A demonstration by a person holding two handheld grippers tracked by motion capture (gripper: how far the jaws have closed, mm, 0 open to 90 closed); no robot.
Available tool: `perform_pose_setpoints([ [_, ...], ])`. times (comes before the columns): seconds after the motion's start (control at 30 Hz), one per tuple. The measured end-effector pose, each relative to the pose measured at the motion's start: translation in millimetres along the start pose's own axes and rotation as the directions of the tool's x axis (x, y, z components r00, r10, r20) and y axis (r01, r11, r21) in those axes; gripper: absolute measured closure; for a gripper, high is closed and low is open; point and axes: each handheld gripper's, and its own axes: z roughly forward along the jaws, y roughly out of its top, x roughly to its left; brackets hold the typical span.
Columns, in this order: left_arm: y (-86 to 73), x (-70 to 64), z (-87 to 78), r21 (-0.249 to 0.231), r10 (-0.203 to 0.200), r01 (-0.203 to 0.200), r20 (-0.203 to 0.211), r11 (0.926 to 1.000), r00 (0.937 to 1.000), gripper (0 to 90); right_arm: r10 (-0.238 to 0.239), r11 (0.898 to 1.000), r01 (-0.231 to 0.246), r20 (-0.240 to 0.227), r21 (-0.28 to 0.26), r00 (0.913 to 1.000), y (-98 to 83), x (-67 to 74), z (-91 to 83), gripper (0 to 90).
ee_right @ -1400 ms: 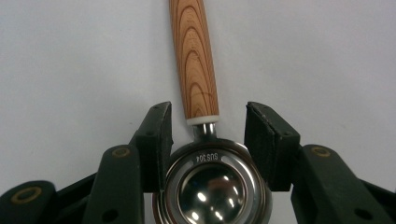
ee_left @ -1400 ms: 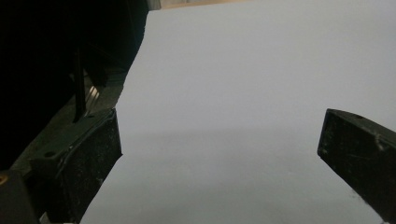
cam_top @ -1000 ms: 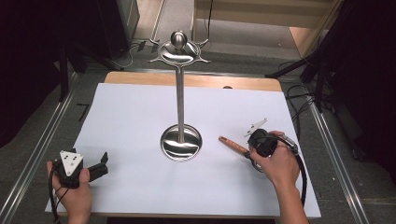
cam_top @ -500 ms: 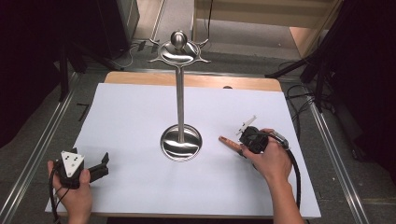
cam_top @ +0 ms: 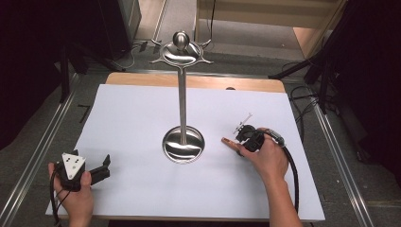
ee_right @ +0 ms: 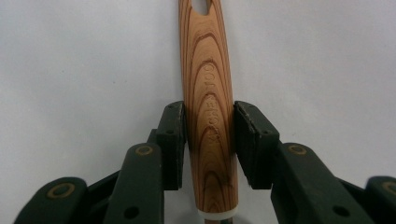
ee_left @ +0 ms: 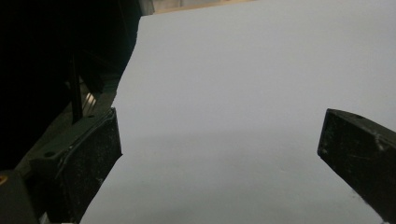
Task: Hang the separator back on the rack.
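Between the two black pads of the right gripper (ee_right: 209, 144) sits a wooden handle (ee_right: 208, 107), grain running lengthwise, faint lettering stamped along it, a hole near its far end and a white collar at the near end. The jaws have just been closing and now stand narrow, both pads pressed against the handle's sides. Handle lies flat on the white sheet (ee_right: 74, 70), pointing straight away from the gripper's camera. From the high view, the right gripper (cam_top: 242, 141) is low over the sheet, right of centre, in the person's right hand (cam_top: 267, 158); the handle's tip (cam_top: 228, 141) pokes out toward the middle of the table, and a black cable (cam_top: 289, 165) loops back along the forearm. Just left of that tip, apart from it, stands the round shiny base of a metal stand (cam_top: 183, 144); its thin post rises to a dished top with short arms and a ball knob. Left gripper (cam_top: 97, 170) rests near the sheet's front left corner in the left hand (cam_top: 75, 194), well apart from the stand, grey plate on top. In the left gripper view its jaws stand wide apart over bare white sheet (ee_left: 243, 93), gripping nothing. Wooden table edge (cam_top: 198, 81) shows beyond the sheet; metal rails (cam_top: 42, 146) run along both sides.
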Motion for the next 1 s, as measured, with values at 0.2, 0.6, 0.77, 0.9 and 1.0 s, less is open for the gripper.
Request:
perform_pose_setpoints([
  [0.2, 0.8, 0.3, 1.9, 0.019, -0.005, 0.005, -0.009, 0.9998, 0.9999, 0.2, -0.014, 0.998, 0.015, -0.004, 0.068, 0.9999, 8.4, 0.8, 1.0, 68.2],
  [0.6, 0.8, 1.8, 2.3, 0.018, -0.020, 0.020, -0.007, 0.9996, 0.9998, 0.3, 0.019, 1.000, -0.019, 0.001, 0.020, 0.9998, 2.8, 1.7, 0.6, 70.0],
  [0.77, 1.0, 0.7, 2.5, 0.025, -0.010, 0.010, -0.013, 0.9996, 0.9999, 0.3, 0.009, 1.000, -0.009, 0.026, -0.018, 0.9996, -2.6, 4.5, -3.6, 70.0],
  [0.9, 0.9, 0.0, 2.3, 0.023, -0.002, 0.003, -0.016, 0.9997, 0.9999, 0.2, 0.029, 0.997, -0.025, 0.040, -0.078, 0.9988, -6.4, 6.8, -12.1, 70.1],
  [1.0, 1.0, -0.1, 2.5, 0.024, -0.004, 0.004, -0.017, 0.9997, 0.9999, 0.2, 0.033, 0.993, -0.025, 0.071, -0.115, 0.9969, -9.2, 7.6, -17.1, 70.1],
])
